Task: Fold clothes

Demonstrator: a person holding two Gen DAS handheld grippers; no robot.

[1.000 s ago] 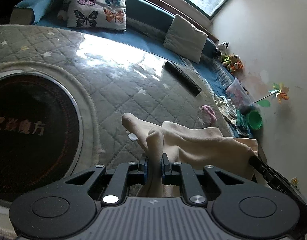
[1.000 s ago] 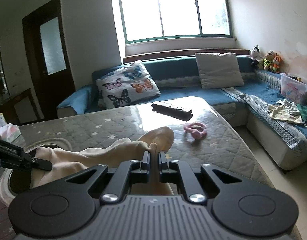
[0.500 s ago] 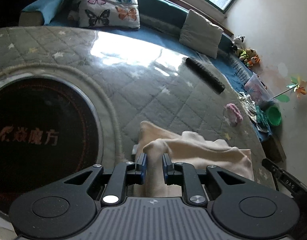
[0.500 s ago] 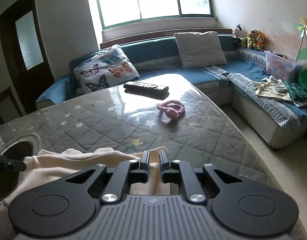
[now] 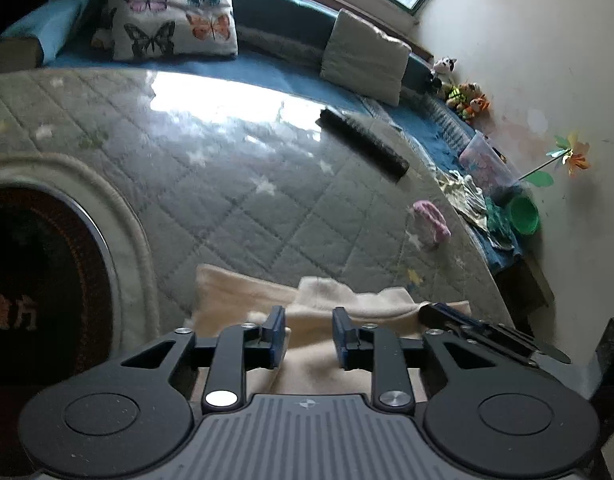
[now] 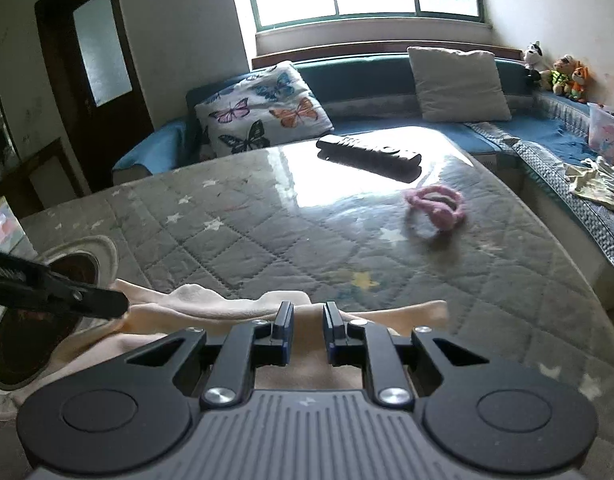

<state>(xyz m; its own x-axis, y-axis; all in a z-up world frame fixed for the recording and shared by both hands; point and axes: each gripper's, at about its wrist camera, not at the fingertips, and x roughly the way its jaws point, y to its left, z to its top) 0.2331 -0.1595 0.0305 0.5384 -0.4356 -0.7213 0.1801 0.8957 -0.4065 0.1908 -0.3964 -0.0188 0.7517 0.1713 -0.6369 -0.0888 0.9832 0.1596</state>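
While my left gripper hangs low over the cloth, its fingers stand apart with nothing pinched between them. That cream cloth lies folded on the near edge of the quilted table, just beside the dark round inset at the left. My right gripper is parted too (a narrower gap), over the same cloth, gripping nothing. Farther back on the table I see a black remote and, right of it, a pink scrunchie; both are well apart from the cloth. Behind the table, a butterfly pillow leans on the sofa.
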